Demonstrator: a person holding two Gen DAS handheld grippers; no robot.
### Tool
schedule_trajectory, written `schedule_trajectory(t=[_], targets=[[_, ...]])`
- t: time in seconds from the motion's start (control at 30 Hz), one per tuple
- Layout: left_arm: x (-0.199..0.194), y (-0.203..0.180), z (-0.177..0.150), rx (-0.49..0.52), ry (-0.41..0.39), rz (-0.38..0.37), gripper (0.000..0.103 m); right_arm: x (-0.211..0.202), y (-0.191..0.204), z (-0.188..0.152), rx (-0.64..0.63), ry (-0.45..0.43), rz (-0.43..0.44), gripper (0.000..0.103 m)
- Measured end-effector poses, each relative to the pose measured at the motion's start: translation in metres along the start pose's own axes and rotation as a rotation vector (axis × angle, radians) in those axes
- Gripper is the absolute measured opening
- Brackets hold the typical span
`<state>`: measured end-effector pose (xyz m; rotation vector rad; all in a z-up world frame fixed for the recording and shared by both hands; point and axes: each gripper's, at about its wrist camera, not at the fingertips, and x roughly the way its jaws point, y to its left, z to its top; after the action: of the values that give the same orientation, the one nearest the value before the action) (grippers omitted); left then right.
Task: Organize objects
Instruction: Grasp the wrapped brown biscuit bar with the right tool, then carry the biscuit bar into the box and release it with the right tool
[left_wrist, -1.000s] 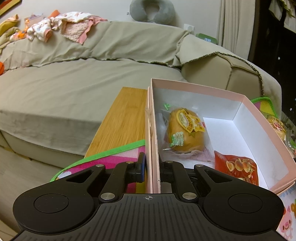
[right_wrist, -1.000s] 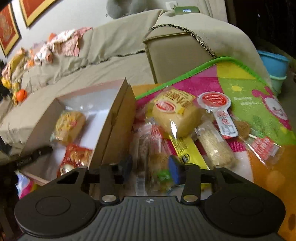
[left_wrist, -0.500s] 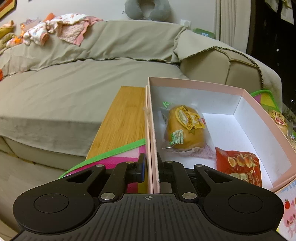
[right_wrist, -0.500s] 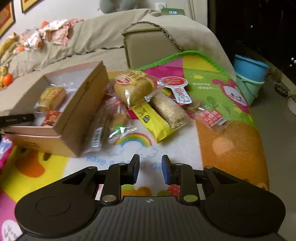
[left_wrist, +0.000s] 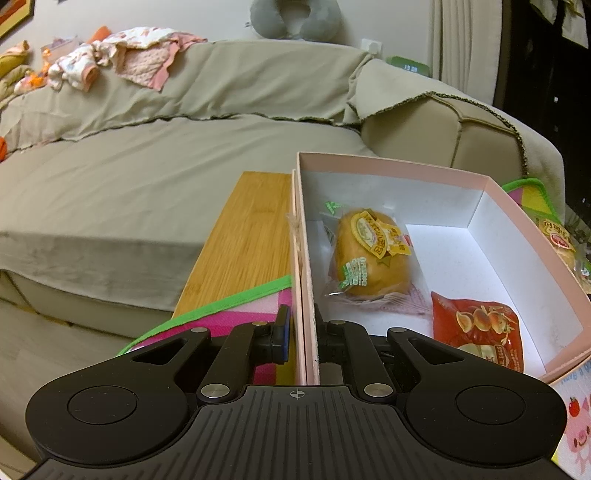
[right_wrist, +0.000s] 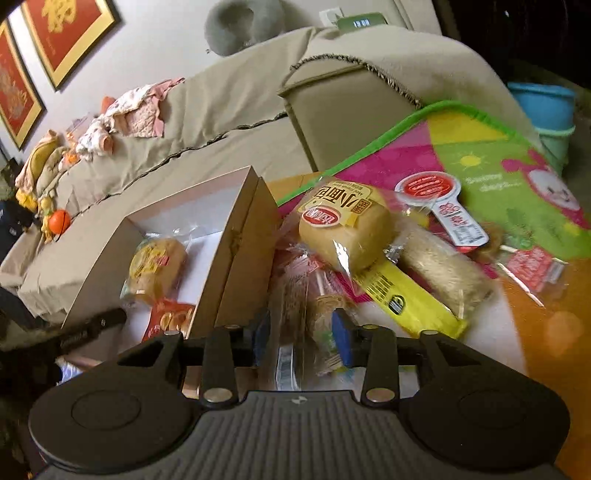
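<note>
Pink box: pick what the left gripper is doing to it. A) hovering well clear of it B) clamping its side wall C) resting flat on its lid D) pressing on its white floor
B: the left gripper is closed on the pink box's near side wall, one finger outside and one inside.

A pink cardboard box (left_wrist: 491, 184) wall stands between the left fingers (left_wrist: 282, 332); inside, ahead and right, lie a wrapped bun (left_wrist: 369, 254) and a red snack packet (left_wrist: 480, 328). A clear-wrapped snack (right_wrist: 310, 306) lies between the right fingers (right_wrist: 341, 338).
</note>
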<state>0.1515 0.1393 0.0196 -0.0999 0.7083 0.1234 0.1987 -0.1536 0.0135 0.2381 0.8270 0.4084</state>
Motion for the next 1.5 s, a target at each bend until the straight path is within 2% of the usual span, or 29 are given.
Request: schedule_trajectory(t=[0.03,0.17,0.23,0.33,0.53,0.63,0.7,0.77,0.83,0.93,1.07,1.17,1.23,1.5], targets=[[0.000,0.000,0.000,0.000,0.000,0.000,0.011,0.001,0.002,0.001,-0.010,0.004,0.003,0.038],[0.000,0.000,-0.001,-0.002,-0.004,0.001,0.011,-0.002,0.011,-0.009,-0.066,0.080,0.043,0.020],[0.000,0.000,-0.001,-0.002,-0.004,-0.003,0.011,-0.006,0.015,-0.021,-0.107,0.094,0.017,0.021],[0.000,0.000,-0.001,-0.001,-0.004,-0.004,0.011,-0.022,0.007,-0.030,-0.085,0.102,0.020,0.019],[-0.001,-0.001,-0.002,-0.003,-0.009,-0.005,0.011,-0.064,-0.017,-0.050,-0.078,0.104,-0.068,0.019],[0.000,0.000,-0.002,-0.002,-0.009,-0.006,0.011,-0.083,-0.021,-0.062,-0.130,0.100,-0.134,0.025],[0.000,-0.001,-0.001,-0.001,-0.008,-0.005,0.011,-0.092,-0.017,-0.071,-0.192,0.079,-0.199,0.034],[0.000,-0.001,-0.001,-0.001,-0.005,-0.004,0.011,-0.095,-0.013,-0.075,-0.233,0.057,-0.226,0.055],[0.001,-0.002,0.001,0.005,0.003,0.000,0.011,-0.095,-0.008,-0.075,-0.252,0.038,-0.222,0.063],[-0.001,-0.004,0.002,0.022,0.006,0.023,0.012,-0.083,0.001,-0.072,-0.272,0.027,-0.225,0.063],[-0.008,-0.006,0.004,0.037,0.007,0.014,0.012,-0.062,0.005,-0.068,-0.288,0.018,-0.266,0.063],[-0.012,-0.007,0.004,0.045,0.002,0.009,0.011,-0.052,0.000,-0.069,-0.265,0.036,-0.261,0.057],[-0.012,-0.008,0.005,0.043,0.005,0.006,0.010,-0.054,0.002,-0.069,-0.277,0.033,-0.250,0.039],[-0.008,-0.009,0.005,0.032,0.017,0.004,0.010,-0.088,0.018,-0.068,-0.331,0.054,-0.198,0.037]])
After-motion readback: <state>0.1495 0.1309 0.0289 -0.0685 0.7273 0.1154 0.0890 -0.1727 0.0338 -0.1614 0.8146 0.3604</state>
